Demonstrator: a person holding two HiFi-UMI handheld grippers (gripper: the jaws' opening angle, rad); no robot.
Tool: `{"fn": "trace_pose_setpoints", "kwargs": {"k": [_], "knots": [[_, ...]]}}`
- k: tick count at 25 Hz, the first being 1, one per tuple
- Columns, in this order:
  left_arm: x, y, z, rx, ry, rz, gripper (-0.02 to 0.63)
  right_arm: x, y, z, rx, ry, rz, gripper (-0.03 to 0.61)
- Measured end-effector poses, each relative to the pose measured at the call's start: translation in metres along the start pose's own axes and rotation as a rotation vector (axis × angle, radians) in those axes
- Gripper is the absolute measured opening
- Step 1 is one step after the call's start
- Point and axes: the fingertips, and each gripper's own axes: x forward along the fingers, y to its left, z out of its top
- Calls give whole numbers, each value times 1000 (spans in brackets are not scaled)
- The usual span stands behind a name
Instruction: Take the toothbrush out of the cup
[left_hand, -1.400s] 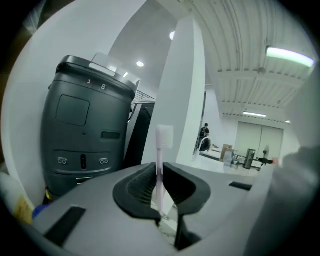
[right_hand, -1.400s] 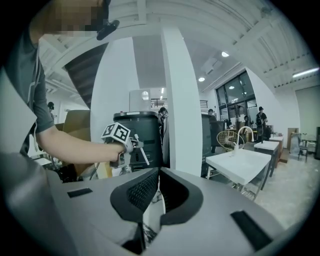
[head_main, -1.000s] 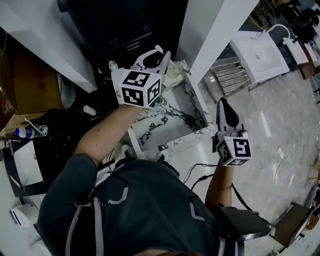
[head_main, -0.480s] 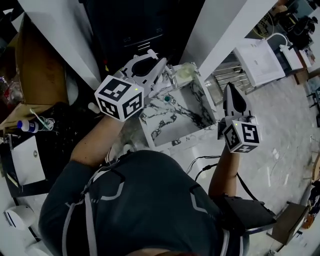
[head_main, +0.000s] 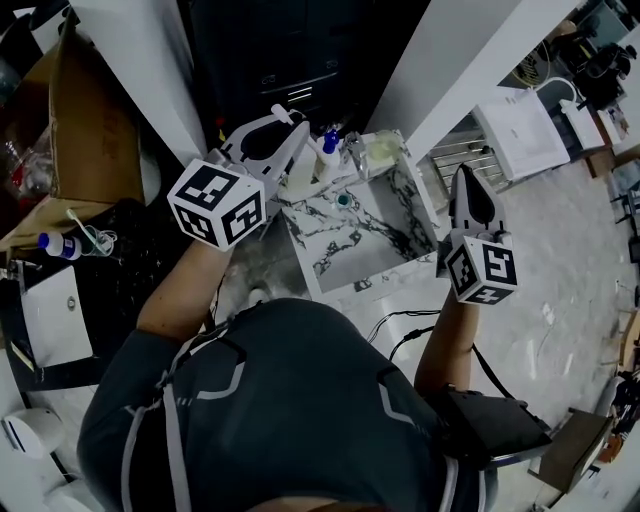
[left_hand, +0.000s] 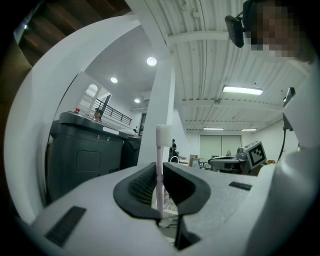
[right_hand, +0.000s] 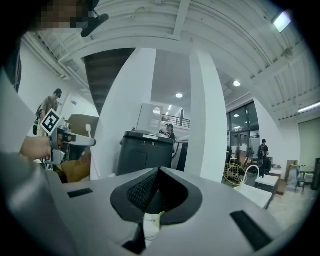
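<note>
The toothbrush (left_hand: 160, 150) is pinched upright between the dark ribbed pads of the left hand-held gripper (left_hand: 159, 167). Its white bristle head is raised above the pads, and its lower end is lost beneath them. The jaws are drawn in to a narrow gap that is filled by the thin handle alone.

In the head view the left hand-held gripper (head_main: 292, 135) is seen to the left of the cup (head_main: 382, 152) and apart from it, so the toothbrush is held clear of the cup. Its own shape cannot be made out in that view. In the right gripper view the toothbrush (right_hand: 89, 131) is seen standing up from the tip of the left hand-held gripper (right_hand: 80, 141).

The pale, see-through cup is set at the far corner of the marble-patterned desk (head_main: 365, 235). A blue-capped bottle (head_main: 328, 148) stands just to the left of the cup, between it and the left hand-held gripper.

The right hand-held gripper (head_main: 464, 182) is held to the right of the cup and nearer the person, beyond the desk's right edge and well apart from the cup. Its jaws (right_hand: 159, 172) are pressed together with nothing gripped between the pads.

A dark cabinet (right_hand: 145, 150) is seen behind the cup.
</note>
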Motion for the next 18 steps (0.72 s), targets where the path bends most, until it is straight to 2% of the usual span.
{"fn": "trace_pose_setpoints", "kwargs": {"k": [7, 11, 18], "knots": [[-3, -3, -3, -9, 2, 2, 46, 1, 0, 1, -12, 4, 4, 28], [-3, -5, -2, 18, -1, 12, 46, 2, -4, 0, -11, 1, 4, 28], [3, -7, -6, 1, 4, 19, 46, 5, -11, -4, -8, 11, 19, 28]]}}
